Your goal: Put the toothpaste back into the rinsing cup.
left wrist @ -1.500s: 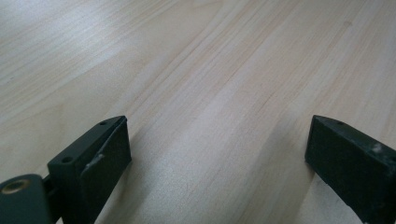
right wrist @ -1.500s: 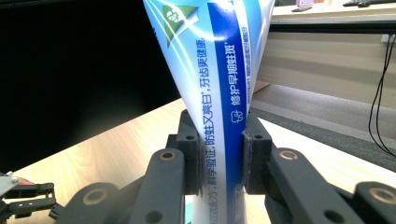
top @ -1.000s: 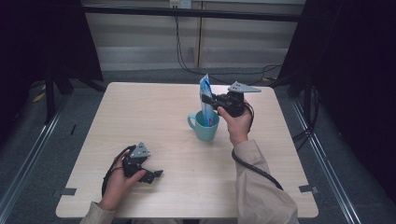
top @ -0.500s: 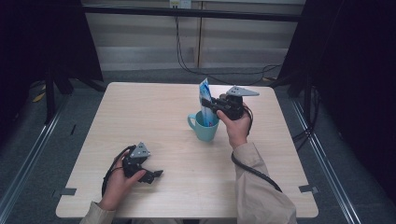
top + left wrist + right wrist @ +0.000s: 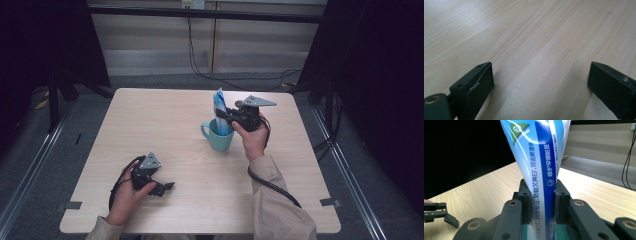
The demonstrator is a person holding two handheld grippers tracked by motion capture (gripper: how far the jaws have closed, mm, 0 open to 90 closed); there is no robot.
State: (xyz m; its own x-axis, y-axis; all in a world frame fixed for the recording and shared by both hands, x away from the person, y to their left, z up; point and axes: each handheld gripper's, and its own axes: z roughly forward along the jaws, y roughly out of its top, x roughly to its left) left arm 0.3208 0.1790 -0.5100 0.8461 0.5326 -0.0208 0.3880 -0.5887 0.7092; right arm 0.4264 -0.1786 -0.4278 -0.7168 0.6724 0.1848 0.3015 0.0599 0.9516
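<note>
Near edge, at seven o'clock: left gripper (image 5: 159, 186) resting on the counter (image 5: 150, 125), fingers spread wide over bare wood, unmoved from a second ago. Farther in, toward one o'clock: right gripper (image 5: 223, 114), fingers clamped on a blue toothpaste tube (image 5: 219, 106), standing in the teal mug (image 5: 218, 137), barely shifted since; probably seating it there. Beyond: pale woodgrain counter, grey floor, black frame, dangling cables (image 5: 200, 60).
</note>
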